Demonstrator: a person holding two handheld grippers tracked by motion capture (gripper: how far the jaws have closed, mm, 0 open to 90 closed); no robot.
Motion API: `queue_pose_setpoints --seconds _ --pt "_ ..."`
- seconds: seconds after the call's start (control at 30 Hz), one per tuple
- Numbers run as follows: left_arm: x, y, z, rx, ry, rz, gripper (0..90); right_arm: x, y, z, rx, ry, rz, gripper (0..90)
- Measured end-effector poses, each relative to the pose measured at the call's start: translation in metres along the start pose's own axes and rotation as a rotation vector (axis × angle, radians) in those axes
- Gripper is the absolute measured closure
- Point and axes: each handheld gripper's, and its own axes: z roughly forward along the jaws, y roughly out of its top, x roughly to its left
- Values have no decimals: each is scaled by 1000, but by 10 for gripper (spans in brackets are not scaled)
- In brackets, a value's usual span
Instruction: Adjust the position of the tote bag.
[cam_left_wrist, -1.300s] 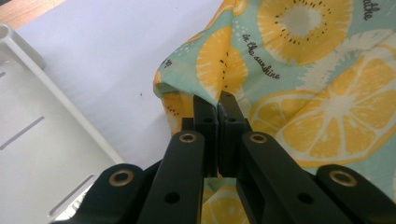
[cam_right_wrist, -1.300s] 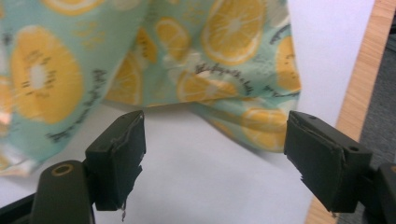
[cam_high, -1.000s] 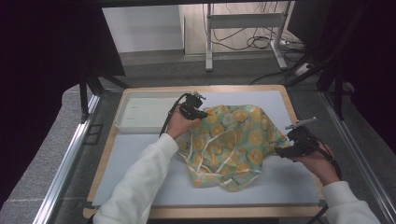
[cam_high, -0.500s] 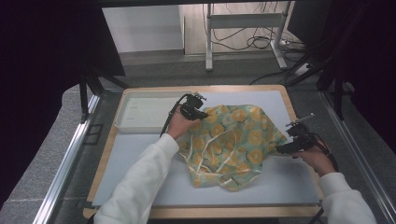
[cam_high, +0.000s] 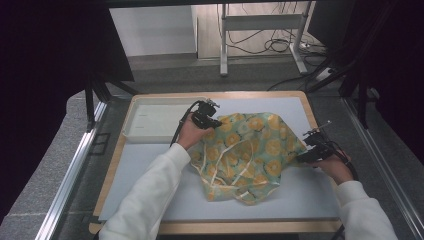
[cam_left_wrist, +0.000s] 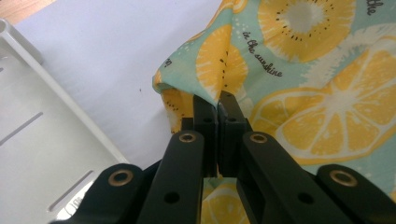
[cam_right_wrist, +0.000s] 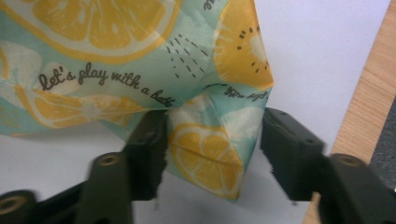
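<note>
- A table (cam_high: 310, 107) with a wooden rim carries everything.
- A pale blue-grey mat (cam_high: 150, 165) covers nearly all of its top, leaving the wood bare along the edges.
- A white tray (cam_high: 150, 122) sits at the mat's far left corner; it looks shallow, though its depth is hard to judge from above.
- A cloth (cam_high: 245, 155), mint green with yellow citrus slices and pale edging, lies crumpled on the mat right of the middle, just beside the tray.
</note>
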Motion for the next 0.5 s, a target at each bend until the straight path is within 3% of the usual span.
queue_pose_setpoints --seconds 0.13,0.17,0.3,0.5 --pt "0 -1 0 0 -3 2 888 1 1 1 9 5 -9 587" --pt "0 -1 -1 0 -3 4 888 1 1 1 15 2 -16 670" --pt "0 -3 -2 -5 -13 6 888 2 3 0 8 2 -24 806" --pt "-2 -7 -7 -22 -30 1 889 1 5 -5 -14 -1 -26 871"
